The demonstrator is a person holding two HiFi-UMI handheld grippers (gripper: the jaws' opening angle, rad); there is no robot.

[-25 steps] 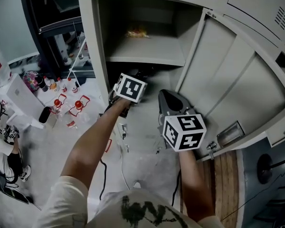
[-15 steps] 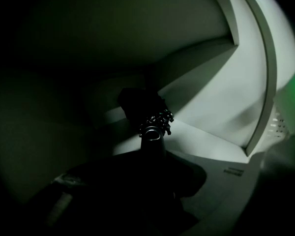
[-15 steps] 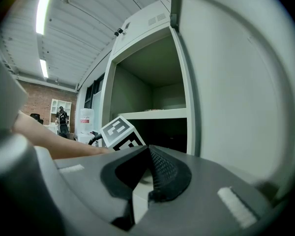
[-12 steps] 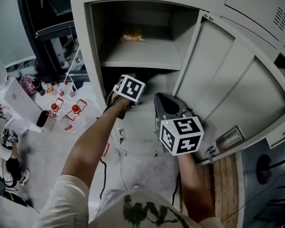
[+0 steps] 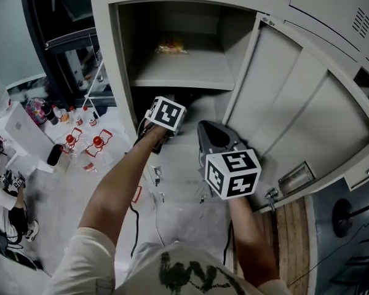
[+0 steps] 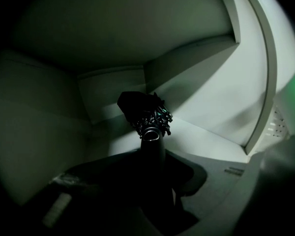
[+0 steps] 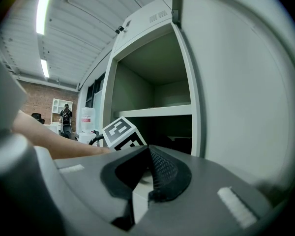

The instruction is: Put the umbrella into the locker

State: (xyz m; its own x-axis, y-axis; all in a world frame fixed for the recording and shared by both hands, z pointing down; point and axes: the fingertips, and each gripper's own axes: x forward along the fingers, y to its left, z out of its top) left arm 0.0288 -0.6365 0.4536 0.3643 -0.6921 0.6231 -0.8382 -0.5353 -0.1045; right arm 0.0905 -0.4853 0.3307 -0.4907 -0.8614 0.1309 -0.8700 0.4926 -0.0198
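The locker (image 5: 108,72) stands wide open, and its door (image 5: 307,109), hanging out to the right, is probably the biggest hazard. A knock from the right arm could swing it in on the left arm, which reaches into the lower compartment under the shelf (image 5: 184,74). The umbrella (image 6: 143,113), black and folded, is inside that compartment, with its bundled end toward the back wall and its handle between the jaws of the left claw (image 6: 152,168). Those jaws have just been opening and stand loosened round the handle. If the claw pulls out crooked, it could snag the handle and drag the umbrella back over the sill, or leave it to roll out. The right claw (image 5: 210,134), clenched on nothing, waits beside the door's inner face.
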